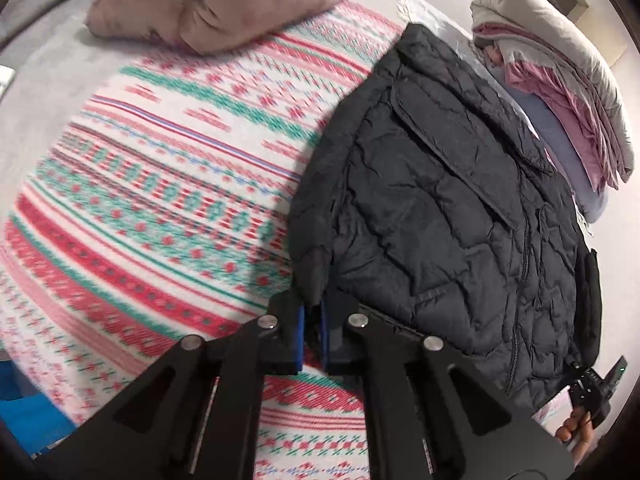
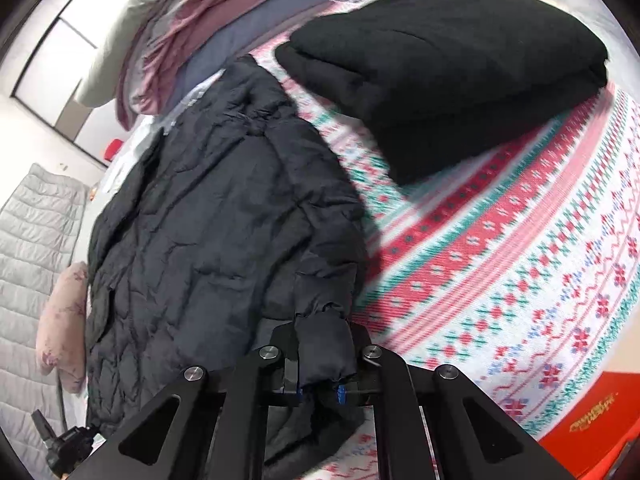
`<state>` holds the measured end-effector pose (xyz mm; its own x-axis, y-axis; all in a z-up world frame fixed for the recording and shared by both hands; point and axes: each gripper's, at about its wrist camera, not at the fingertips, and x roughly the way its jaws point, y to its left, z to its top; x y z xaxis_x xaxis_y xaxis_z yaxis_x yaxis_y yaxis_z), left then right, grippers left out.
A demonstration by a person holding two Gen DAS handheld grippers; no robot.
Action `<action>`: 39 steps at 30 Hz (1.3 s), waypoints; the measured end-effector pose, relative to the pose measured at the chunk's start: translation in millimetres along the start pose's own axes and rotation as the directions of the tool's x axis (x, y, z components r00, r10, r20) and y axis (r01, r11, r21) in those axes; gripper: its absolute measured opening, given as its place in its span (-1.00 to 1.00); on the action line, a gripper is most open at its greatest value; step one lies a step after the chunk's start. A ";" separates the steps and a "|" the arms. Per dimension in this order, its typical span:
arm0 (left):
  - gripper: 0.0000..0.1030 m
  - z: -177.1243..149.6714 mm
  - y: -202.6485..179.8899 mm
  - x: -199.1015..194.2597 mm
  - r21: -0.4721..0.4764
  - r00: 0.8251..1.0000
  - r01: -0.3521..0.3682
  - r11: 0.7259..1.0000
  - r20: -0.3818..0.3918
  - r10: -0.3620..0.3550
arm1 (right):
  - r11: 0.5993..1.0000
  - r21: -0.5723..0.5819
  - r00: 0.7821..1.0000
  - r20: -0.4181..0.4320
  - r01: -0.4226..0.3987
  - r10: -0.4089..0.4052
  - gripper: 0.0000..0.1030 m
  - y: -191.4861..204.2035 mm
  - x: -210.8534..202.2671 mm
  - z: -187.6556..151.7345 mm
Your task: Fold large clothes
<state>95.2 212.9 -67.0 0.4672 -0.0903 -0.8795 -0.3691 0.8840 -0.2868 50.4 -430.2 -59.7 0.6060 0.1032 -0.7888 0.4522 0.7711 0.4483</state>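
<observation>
A black quilted puffer jacket (image 1: 440, 200) lies spread on a red, green and white patterned blanket (image 1: 168, 168). My left gripper (image 1: 314, 332) is shut on the jacket's near left corner, with dark fabric pinched between its blue pads. In the right wrist view the same jacket (image 2: 208, 216) stretches away to the left. My right gripper (image 2: 320, 360) is shut on a bunched fold at the jacket's near edge, which bulges up between the fingers. The other gripper (image 1: 596, 388) and a hand show at the left view's lower right.
A folded black garment (image 2: 440, 64) rests on the blanket (image 2: 500, 260) beyond the jacket. A stack of pink, white and grey-blue clothes (image 1: 560, 92) sits at the far edge. A pink pillow (image 1: 216, 4) lies far left, an orange box (image 2: 592, 416) at lower right.
</observation>
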 end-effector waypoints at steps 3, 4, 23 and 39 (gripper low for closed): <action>-0.86 3.2 3.8 -15.3 -0.018 0.999 -0.022 1.000 0.036 0.023 | 0.998 -0.062 0.999 0.020 -0.025 0.026 -0.81 20.1 -2.2 -1.7; -0.86 5.1 7.7 -22.4 -0.029 0.998 -0.026 0.999 0.049 0.028 | 0.996 -0.076 0.999 0.021 -0.039 0.041 -0.81 25.4 -2.9 -2.1; -0.88 -23.5 30.9 -56.5 -0.051 0.988 0.078 0.996 0.136 -0.070 | 0.985 -0.076 0.985 0.071 -0.155 0.160 -0.87 -5.1 -72.9 -51.4; -0.83 -22.2 13.7 -35.6 0.001 0.984 0.136 0.991 0.112 -0.136 | 0.980 -0.156 0.989 -0.106 -0.119 0.104 -0.71 -7.1 -86.6 -101.0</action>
<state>55.7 218.0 -48.0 0.5999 -0.1574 -0.7845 -0.3009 0.8641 -0.4035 -71.4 -381.1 -37.1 0.5770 0.2484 -0.7780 0.2686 0.8419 0.4680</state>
